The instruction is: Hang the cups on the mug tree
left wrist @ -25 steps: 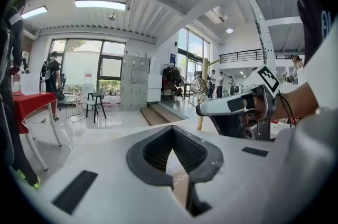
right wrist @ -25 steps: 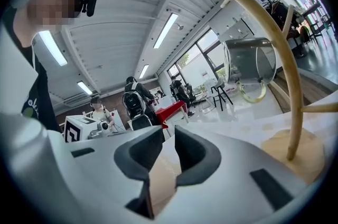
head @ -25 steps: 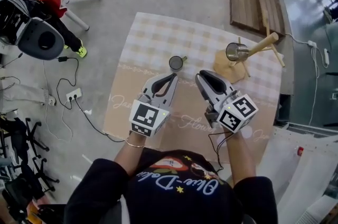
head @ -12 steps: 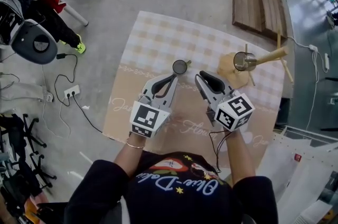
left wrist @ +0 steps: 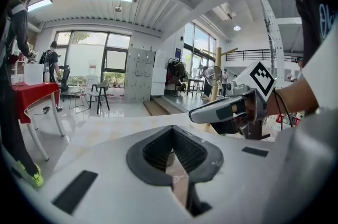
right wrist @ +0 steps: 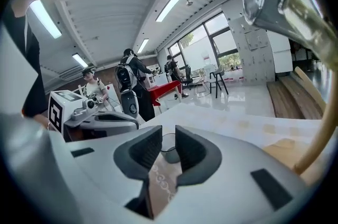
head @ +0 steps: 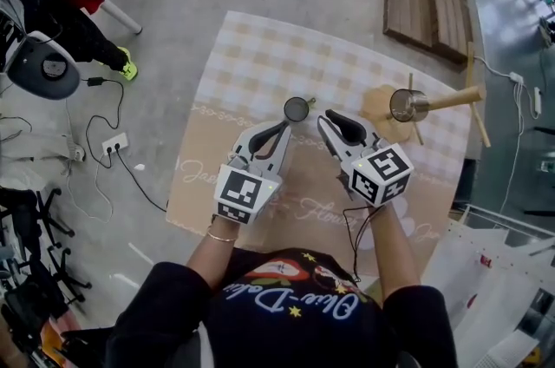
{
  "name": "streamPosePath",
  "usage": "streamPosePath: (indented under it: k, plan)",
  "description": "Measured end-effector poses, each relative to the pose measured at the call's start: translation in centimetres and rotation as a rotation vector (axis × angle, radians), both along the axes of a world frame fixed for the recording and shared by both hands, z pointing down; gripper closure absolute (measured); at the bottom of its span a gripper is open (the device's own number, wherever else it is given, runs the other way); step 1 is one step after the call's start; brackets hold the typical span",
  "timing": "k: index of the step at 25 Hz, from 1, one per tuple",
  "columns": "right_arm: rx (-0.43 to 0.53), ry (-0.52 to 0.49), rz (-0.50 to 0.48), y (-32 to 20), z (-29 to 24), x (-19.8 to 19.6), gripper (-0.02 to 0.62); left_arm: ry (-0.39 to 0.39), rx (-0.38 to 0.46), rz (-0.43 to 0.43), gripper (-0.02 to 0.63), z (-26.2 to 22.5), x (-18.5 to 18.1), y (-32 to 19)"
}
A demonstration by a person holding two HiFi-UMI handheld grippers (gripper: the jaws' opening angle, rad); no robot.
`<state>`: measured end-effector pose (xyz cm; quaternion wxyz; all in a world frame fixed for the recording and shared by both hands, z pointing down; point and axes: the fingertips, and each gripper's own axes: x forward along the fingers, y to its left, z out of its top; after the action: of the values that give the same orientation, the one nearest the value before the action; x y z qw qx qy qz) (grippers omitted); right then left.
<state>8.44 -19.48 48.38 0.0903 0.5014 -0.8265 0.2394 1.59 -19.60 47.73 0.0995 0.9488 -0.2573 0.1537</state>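
**A:** Status on the cups?

**B:** One of the two I can see is done. The hung cup (head: pixel 406 105) sits on a peg of the mug tree (head: pixel 447 100), at the right side of the table (head: pixel 251 54). The standing cup (head: pixel 297 108) is upright on the checked cloth near the table's middle, not yet picked up.

**A:** Grippers?

**B:** My right gripper (head: pixel 329 120) has its jaws spread with nothing pinched. In its own view the standing cup shows through the gap, just beyond the tips. My left gripper (head: pixel 283 128) has its tips pressed together and is empty, just beside that cup.

**A:** What's left?

**B:** As I judge it: close on the standing cup, carry it to the tree and hook its handle over a free peg.
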Motion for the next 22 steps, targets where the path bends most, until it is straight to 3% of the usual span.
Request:
streamPosePath:
  k: [22]
  plan:
    - [-0.099, 0.156, -0.125, -2.1, 4.4, -0.3, 0.476, -0.073, -0.076, -0.002, 0.603, 4.3, 0.4, -1.2]
